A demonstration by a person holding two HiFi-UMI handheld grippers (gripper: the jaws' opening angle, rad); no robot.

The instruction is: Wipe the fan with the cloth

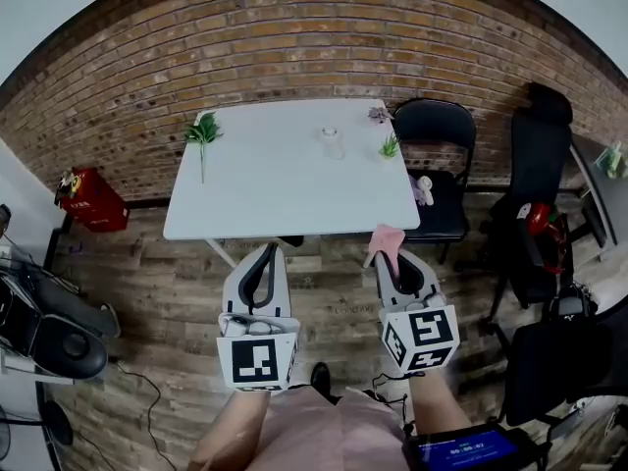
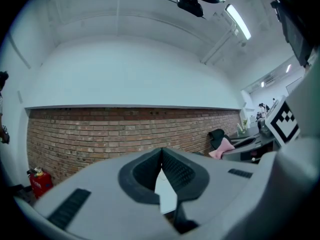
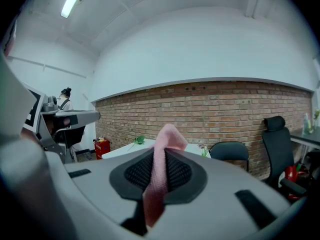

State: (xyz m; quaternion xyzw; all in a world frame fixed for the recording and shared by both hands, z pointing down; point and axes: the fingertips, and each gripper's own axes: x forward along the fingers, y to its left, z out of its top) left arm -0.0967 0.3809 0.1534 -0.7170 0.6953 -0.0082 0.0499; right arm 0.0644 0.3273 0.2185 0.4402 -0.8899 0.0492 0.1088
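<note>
Two grippers sit low in the head view. The left gripper [image 1: 265, 255] at 7 o'clock has its jaws together on nothing, and the right gripper [image 1: 391, 255] at 5 o'clock is clamped on the pink cloth [image 1: 385, 235]. The table [image 1: 285, 184] lies at 12 o'clock. What looks like the small white fan [image 1: 424, 186] rests on a chair [image 1: 444, 126] at 2 o'clock, well apart from the cloth. In the left gripper view the left gripper [image 2: 161, 156] has its pads meeting, with nothing between them. In the right gripper view the right gripper [image 3: 160, 169] pinches the cloth [image 3: 167, 136], whose free end stands up past the tips. The fan looks light and nothing holds it, so a one-handed wipe could shove it off the seat. The cloth, gripped only by a narrow fold, could also pull free under rubbing. No brand or label can be read, and the digits on the screen [image 1: 473, 449] at 5 o'clock are too small to read.
</note>
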